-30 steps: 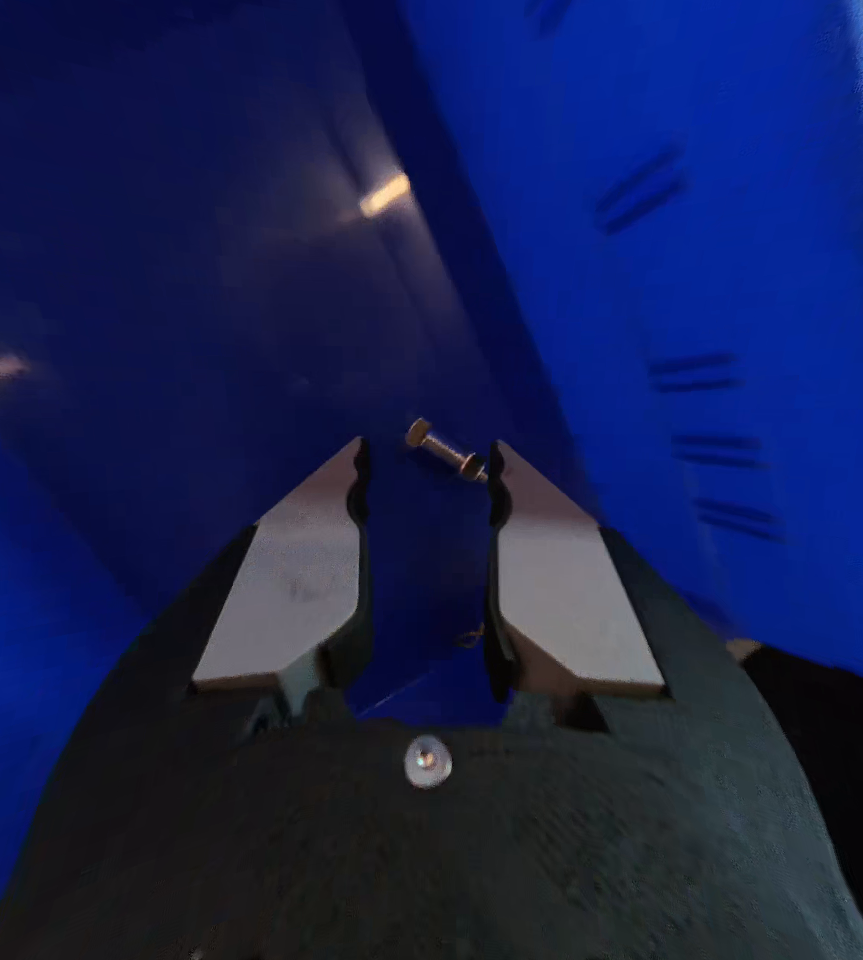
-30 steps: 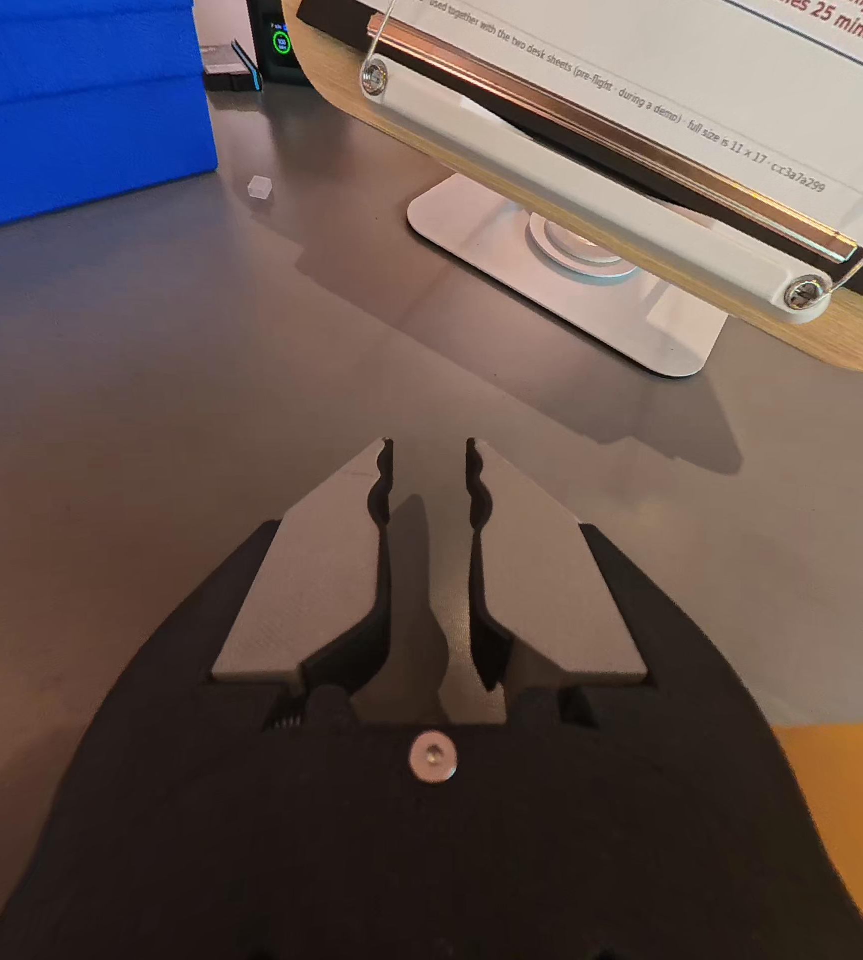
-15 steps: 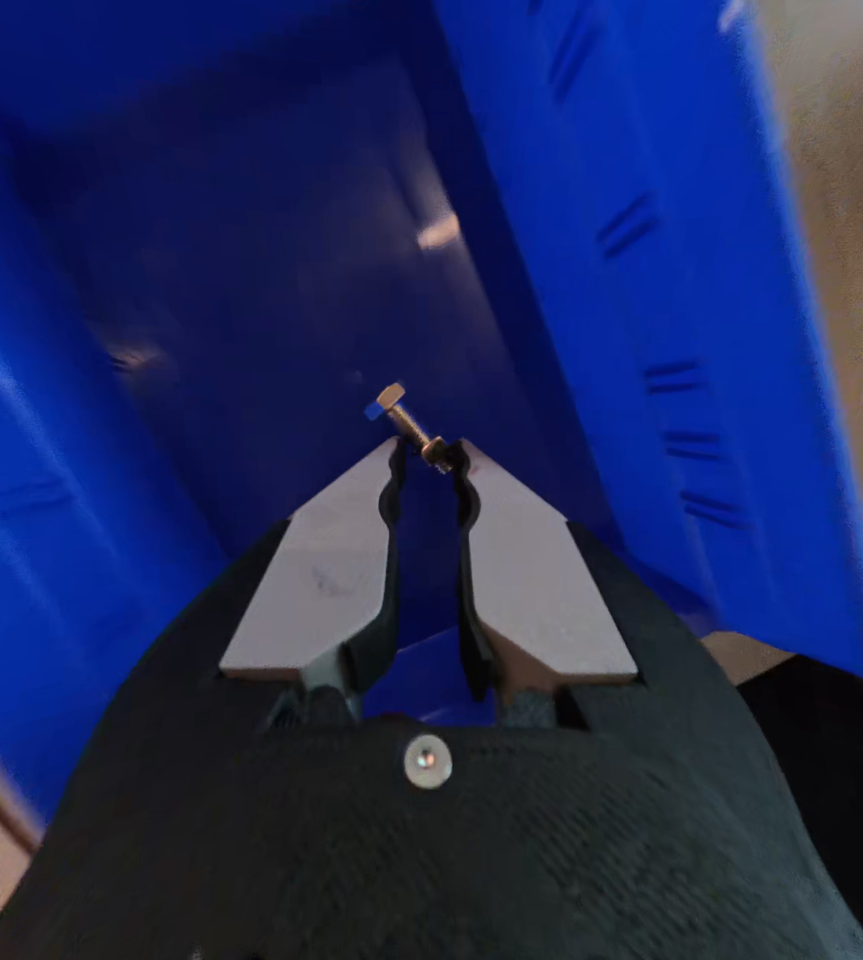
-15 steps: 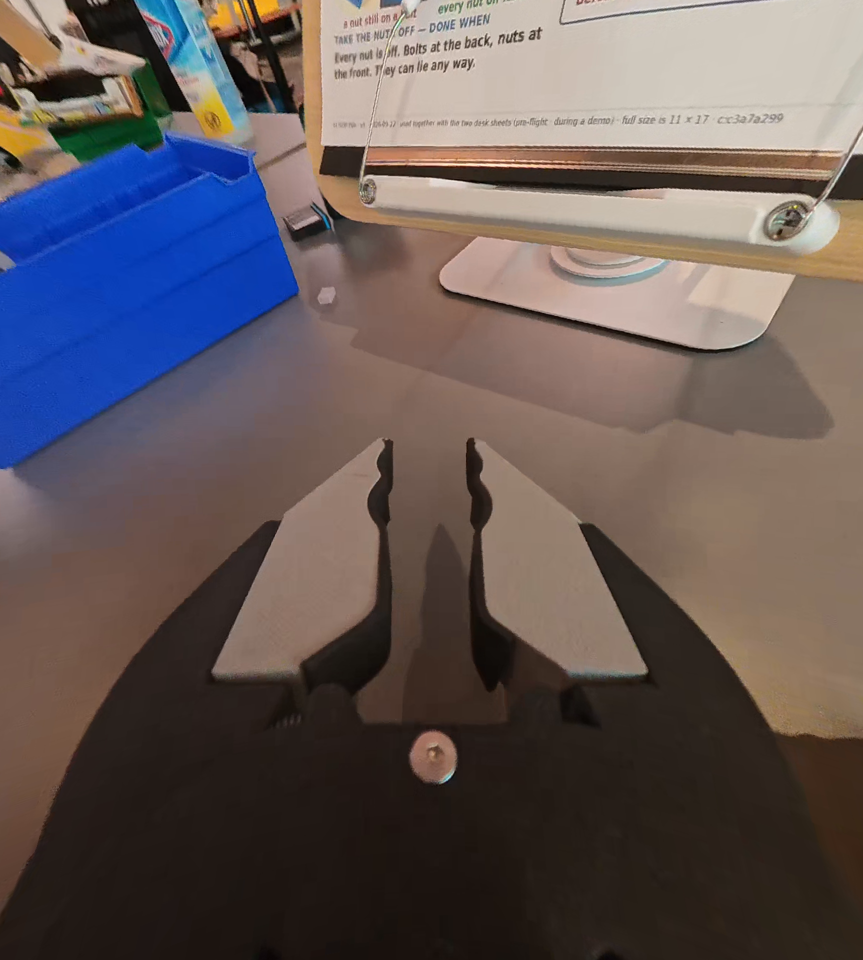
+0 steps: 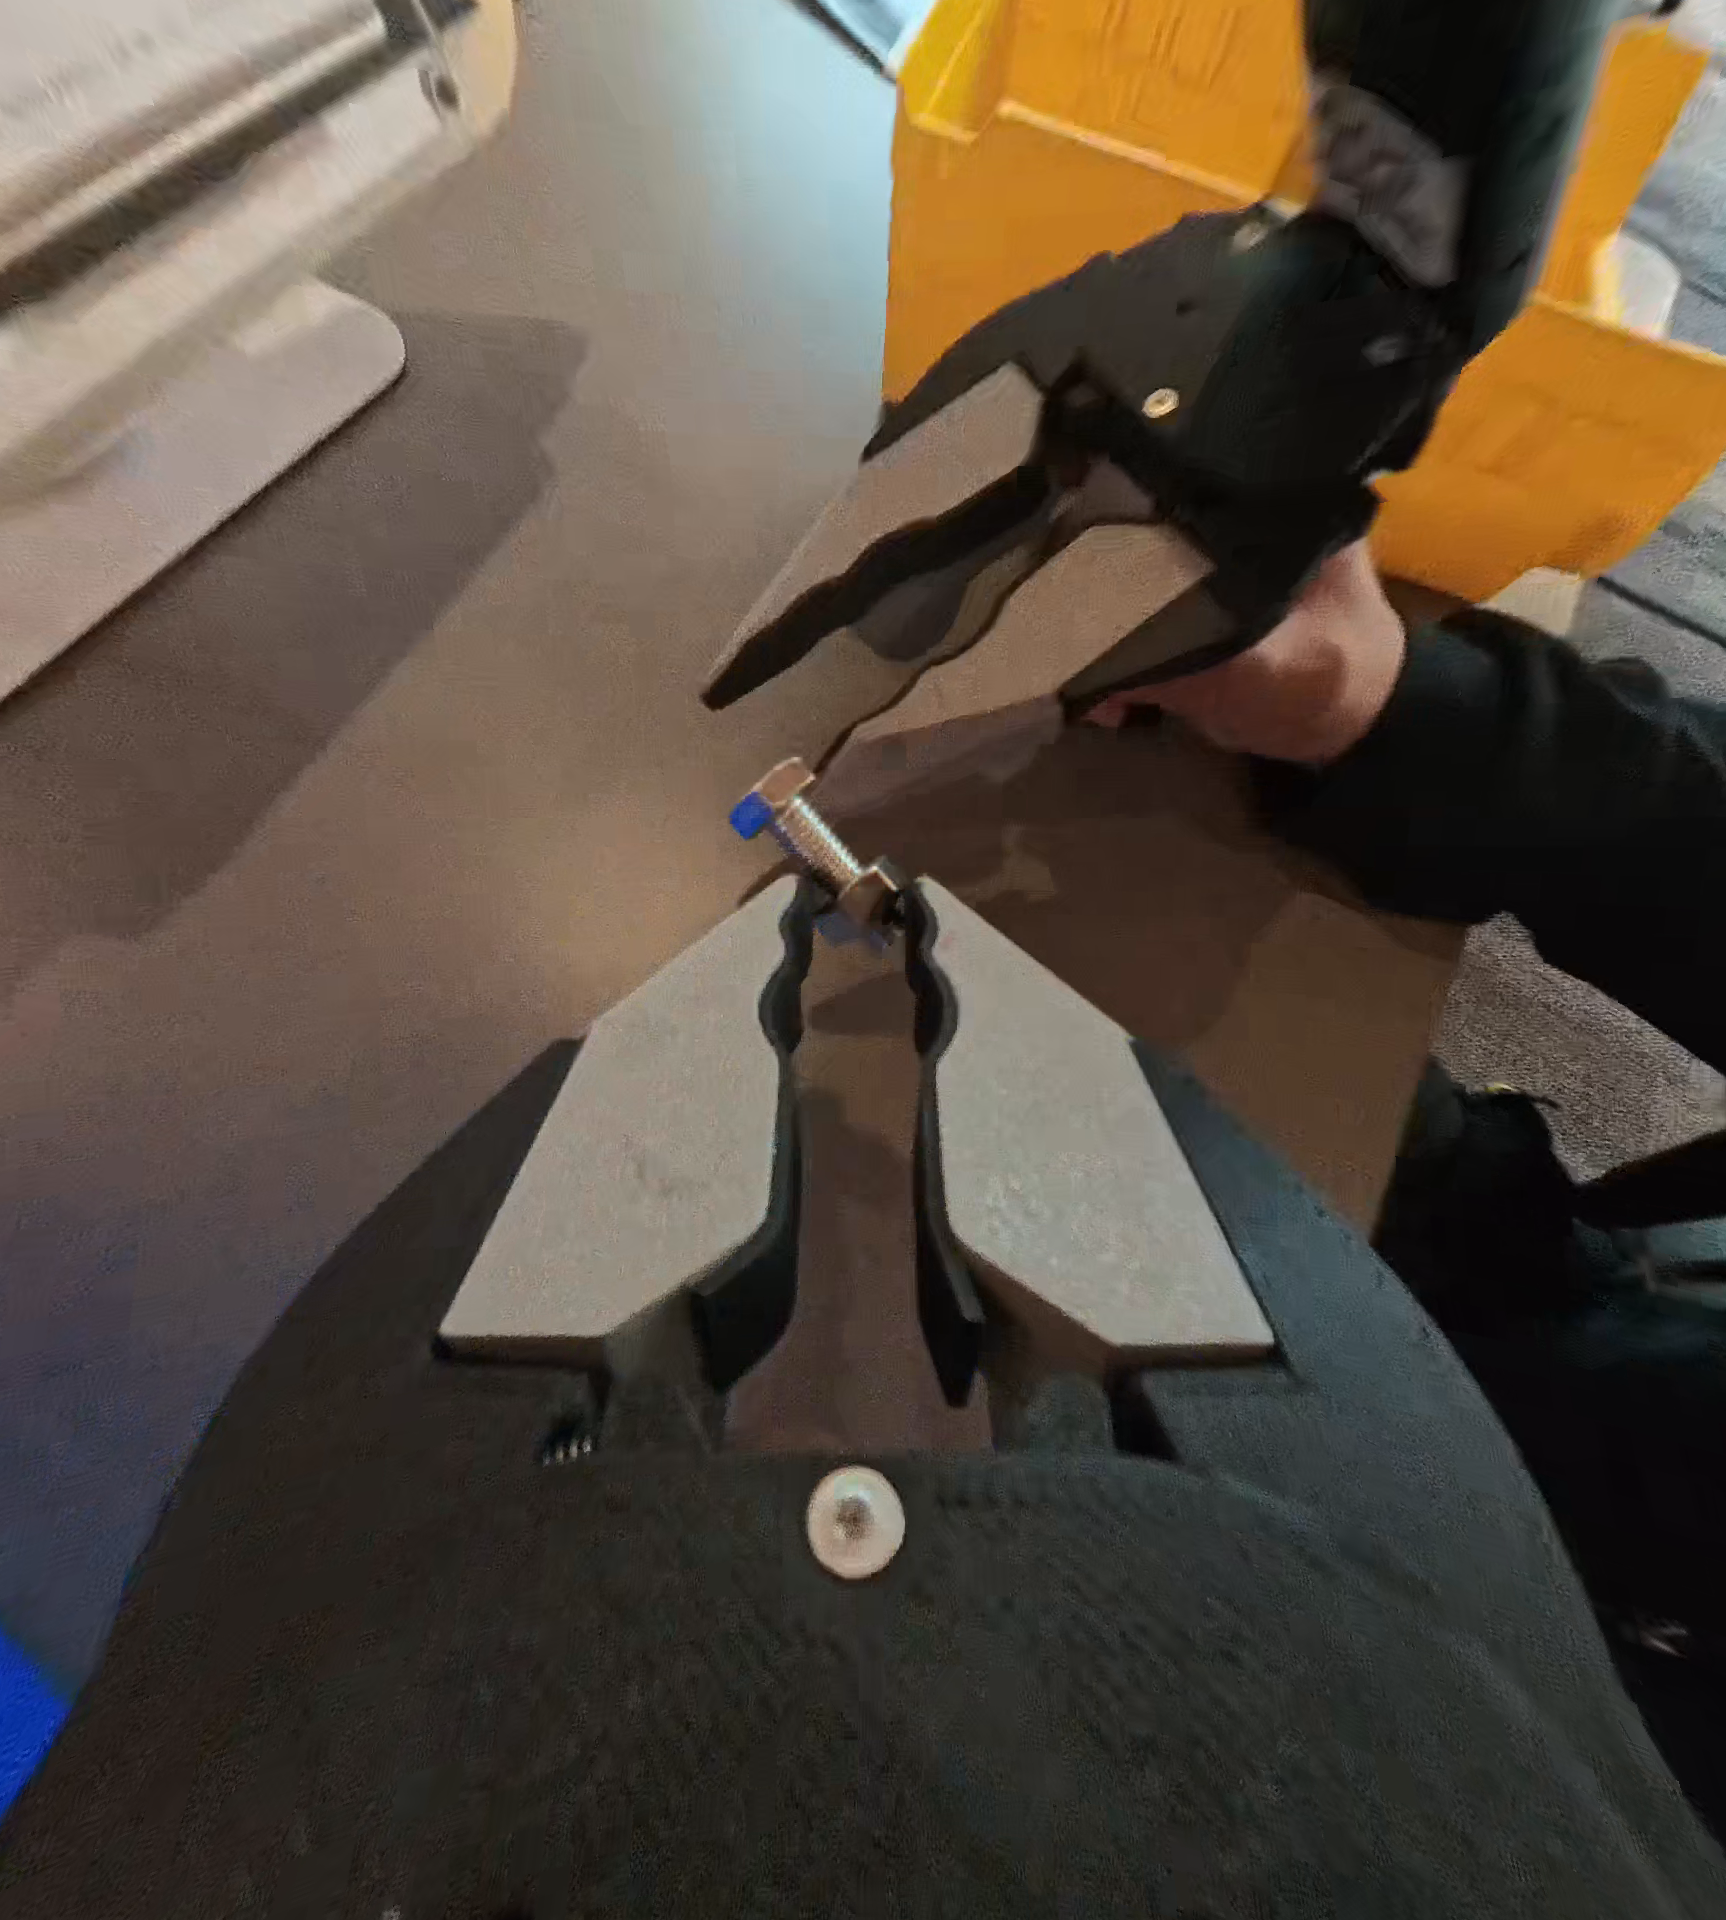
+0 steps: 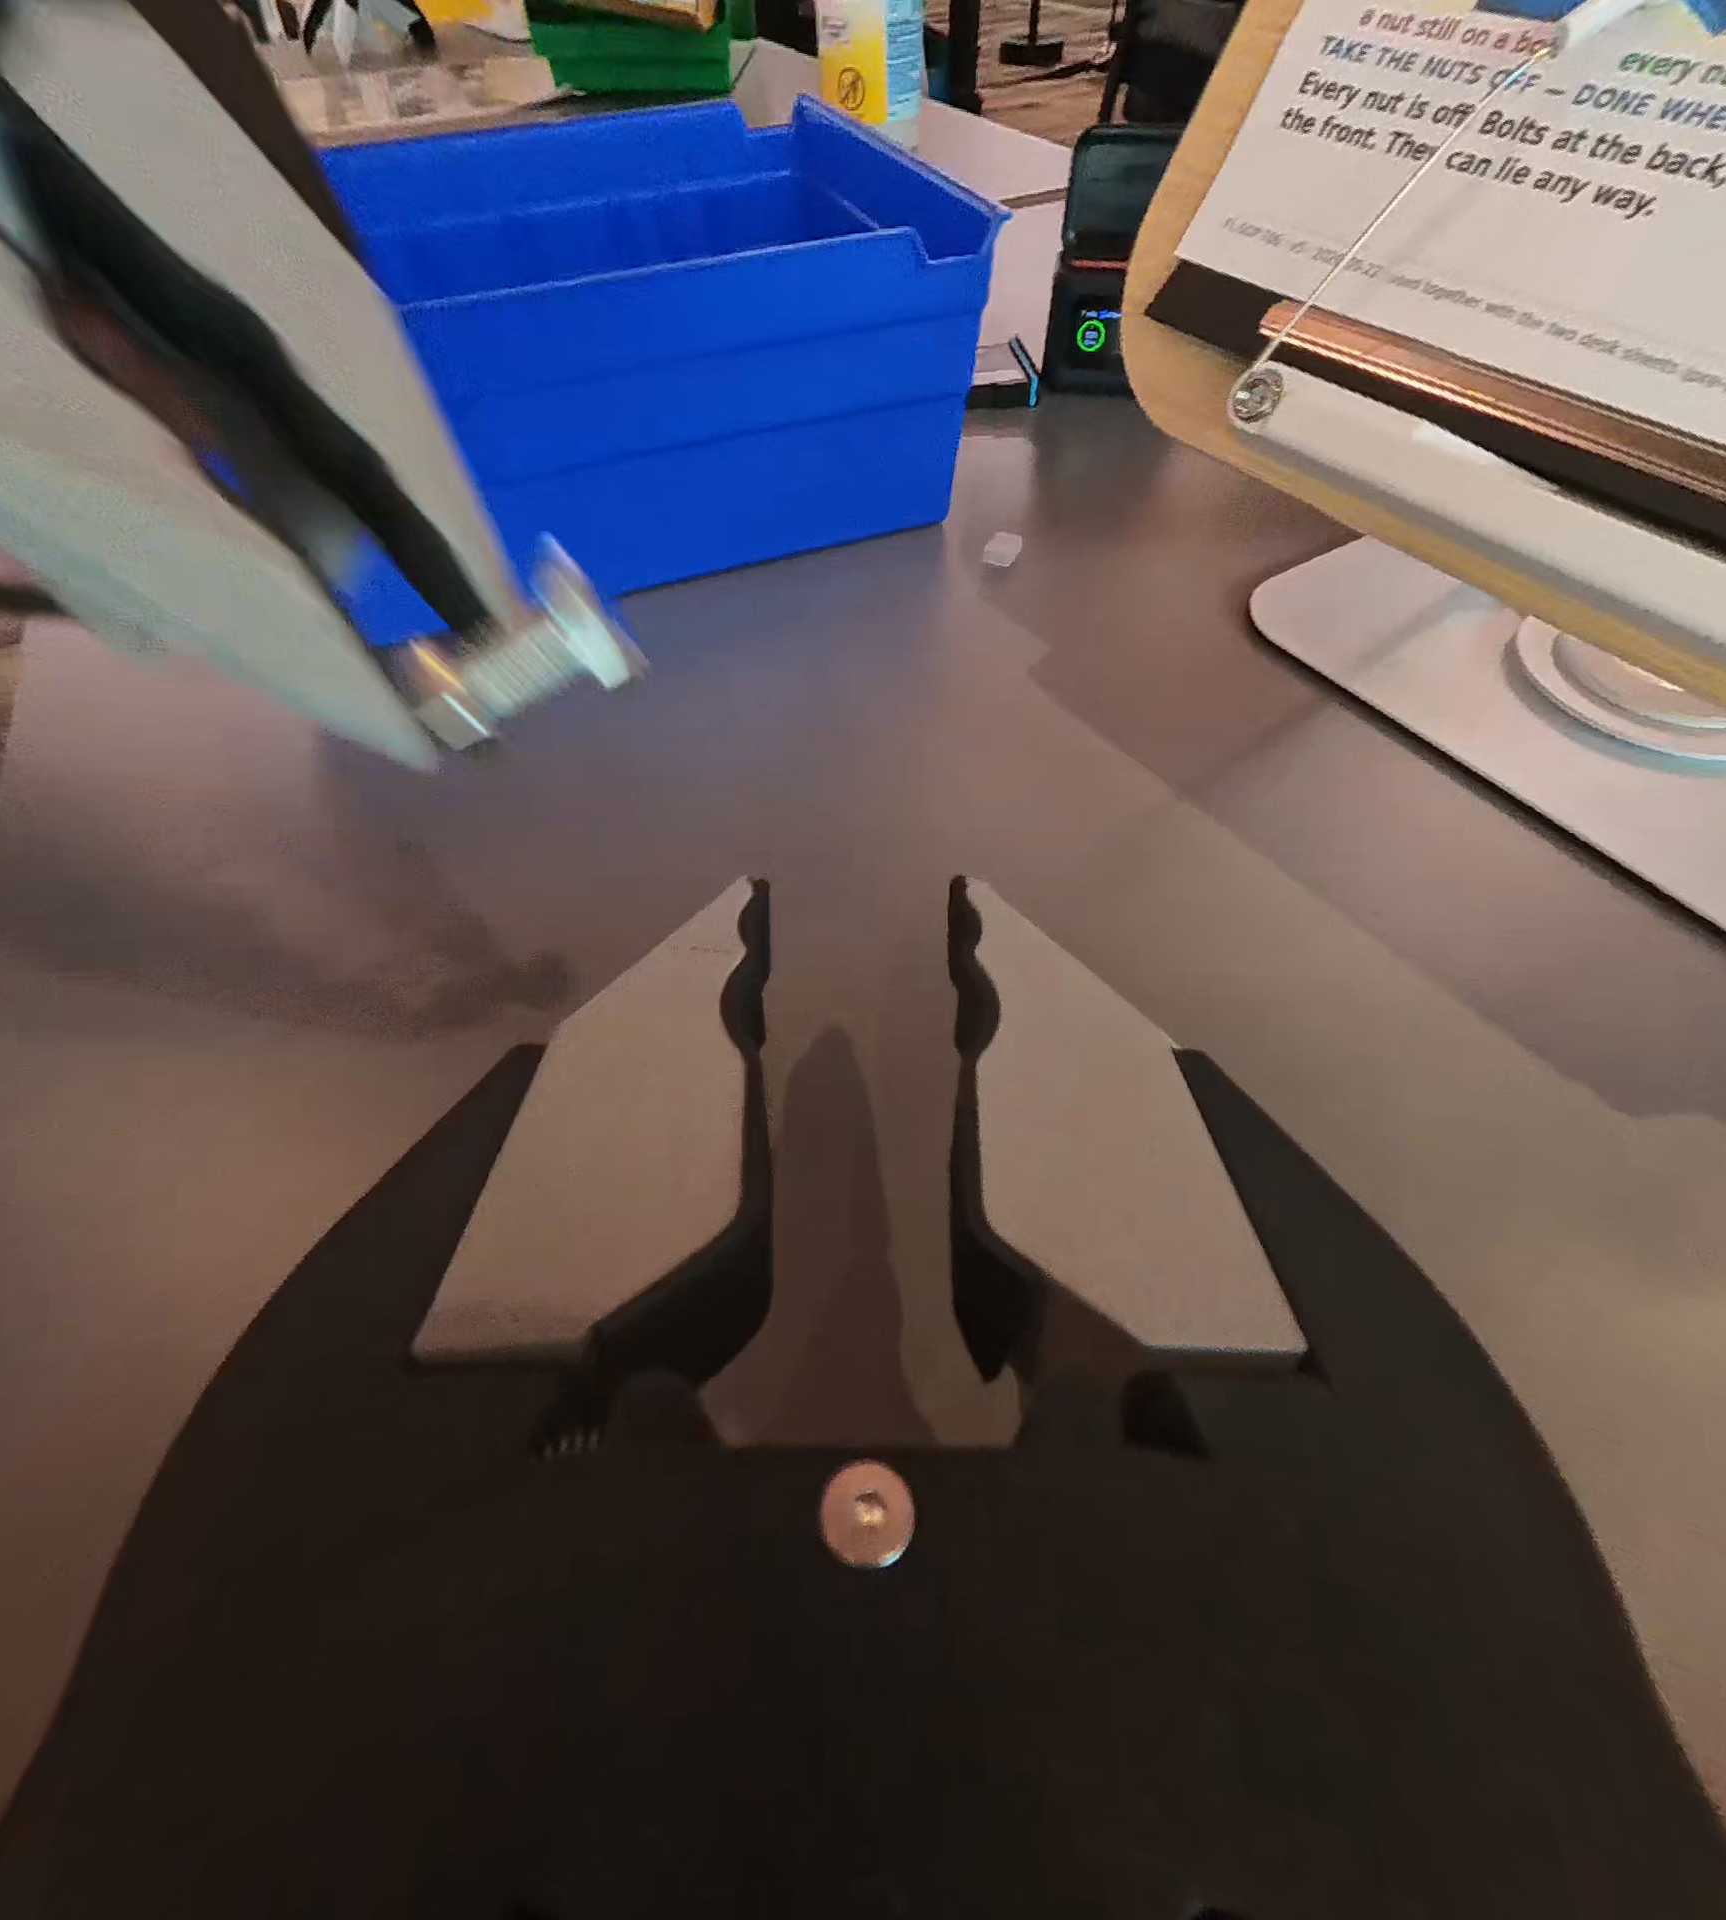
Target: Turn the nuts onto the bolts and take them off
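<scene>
Grey metal finger plates on black housings fill the near part of both wrist views. The left gripper (image 5: 851,914) is pinching the nut (image 5: 867,902) at its very fingertips, with the bolt (image 5: 805,821) threaded through it and pointing up and away, its hexagonal head at the far end. A blue mark shows on the bolt head and another just under the nut. Bolt and nut are held clear above the grey worktop (image 5: 423,790), not resting on it.

Just beyond the bolt head, the right gripper (image 5: 786,707) points down toward it from the upper right, gripped by a hand (image 5: 1285,665) in a dark sleeve. Its jaws stand spread with nothing between them; in its own view the right gripper (image 6: 854,904) shows bare worktop in the gap. The tips are near the bolt head but apart from it.

From the right wrist view the left gripper (image 6: 423,665) enters blurred from the upper left, the bolt (image 6: 537,649) sticking out sideways from its tip.

Farther back, a blue bin (image 6: 713,343) stands toward the worktop's far left part, with a small pale piece (image 6: 1001,548) lying just beside its right corner. A document stand (image 6: 1565,582) with a white base and a printed sheet occupies the far right. A yellow bin (image 5: 1098,187) sits at the worktop's edge behind the right gripper in the left wrist view.
</scene>
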Tool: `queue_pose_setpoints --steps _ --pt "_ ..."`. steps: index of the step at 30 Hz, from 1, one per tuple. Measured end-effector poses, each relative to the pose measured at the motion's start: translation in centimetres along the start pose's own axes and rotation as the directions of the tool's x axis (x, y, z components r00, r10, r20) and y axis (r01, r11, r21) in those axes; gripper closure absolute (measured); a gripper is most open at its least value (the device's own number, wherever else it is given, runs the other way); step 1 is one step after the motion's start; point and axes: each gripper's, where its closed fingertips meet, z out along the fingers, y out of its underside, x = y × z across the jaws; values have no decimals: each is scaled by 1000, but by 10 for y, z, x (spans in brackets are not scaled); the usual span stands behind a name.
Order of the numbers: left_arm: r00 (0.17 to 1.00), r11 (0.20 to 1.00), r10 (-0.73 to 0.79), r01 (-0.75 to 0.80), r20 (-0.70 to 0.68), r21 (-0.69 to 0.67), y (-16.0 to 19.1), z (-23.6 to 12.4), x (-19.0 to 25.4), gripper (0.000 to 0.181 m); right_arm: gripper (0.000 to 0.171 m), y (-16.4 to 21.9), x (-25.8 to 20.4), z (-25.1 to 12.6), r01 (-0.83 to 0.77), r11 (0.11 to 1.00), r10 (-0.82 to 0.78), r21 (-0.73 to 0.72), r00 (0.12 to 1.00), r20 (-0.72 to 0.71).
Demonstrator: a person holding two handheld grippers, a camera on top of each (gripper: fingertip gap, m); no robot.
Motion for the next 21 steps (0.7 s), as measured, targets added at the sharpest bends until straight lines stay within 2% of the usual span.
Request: queue_pose_setpoints --steps 2,6,7,10,13,15,18,21 --pt "998 998 -64 64 -24 3 7 28 -10 166 138 0 -4 -3 12 1000 -13 5 1000 19" --pt "983 979 -135 152 -126 136 -10 48 -28 166 163 3 6 -9 82 996 -84 -26 994 -67" --pt "978 971 -144 169 -151 168 -15 49 -33 166 142 8 3 -9 104 993 -107 -59 993 -42" --pt "967 946 -161 208 -196 249 -24 49 -44 166 139 8 5 -7 91 993 -95 -69 994 -51" --pt "958 948 -160 216 -238 233 -22 55 -42 166 138 6 19 -5 115 990 -126 -78 978 -164" --pt "951 947 -174 232 -255 221 -21 59 -39 166 130 4 21 -3 124 989 -137 -79 973 -187" --pt "902 918 -223 322 -370 232 -28 57 -27 166 124 -3 21 0 143 988 -152 -57 965 -215" --pt "853 893 -272 397 -446 214 -31 56 -20 166 129 -5 24 1 215 972 -234 -96 927 -295"
